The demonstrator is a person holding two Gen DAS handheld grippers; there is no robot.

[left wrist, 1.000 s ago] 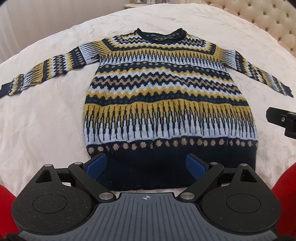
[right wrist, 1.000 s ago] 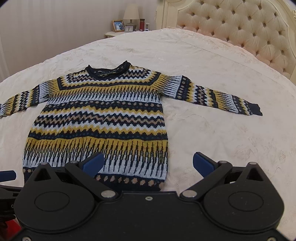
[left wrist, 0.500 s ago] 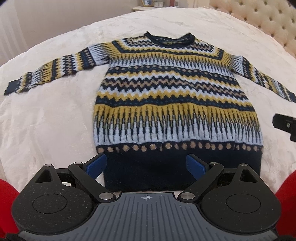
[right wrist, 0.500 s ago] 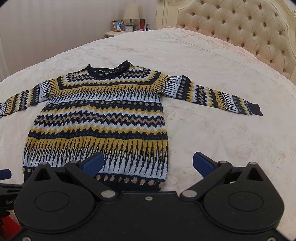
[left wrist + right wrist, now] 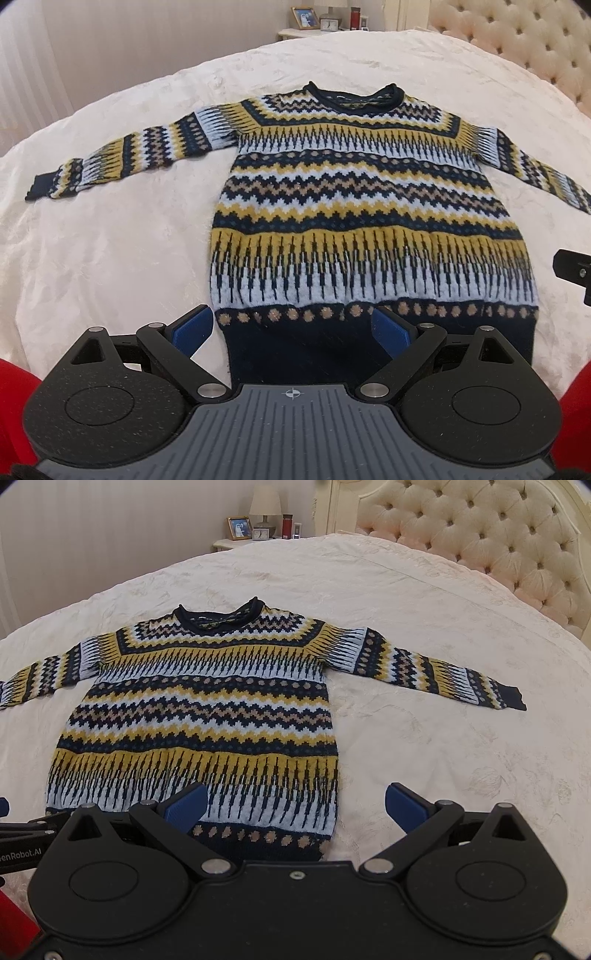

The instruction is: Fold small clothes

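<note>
While flat, patterned sweater (image 5: 369, 206), sleeves outspread

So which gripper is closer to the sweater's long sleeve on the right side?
Right. The right gripper hovers by the hem on that sleeve's side; the left gripper is over the hem's other end.

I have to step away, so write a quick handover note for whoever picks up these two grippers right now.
Left gripper: open, empty, above the sweater's navy hem near its left corner.
Right gripper: open, empty, over the hem's right corner.
Sweater: flat on the bedspread, front up, collar toward the far side, both sleeves spread out to the sides.
Done: the sweater is laid out; no fold has been made.
Left: all the folding, probably sleeves in first, then hem up toward the collar.
</note>
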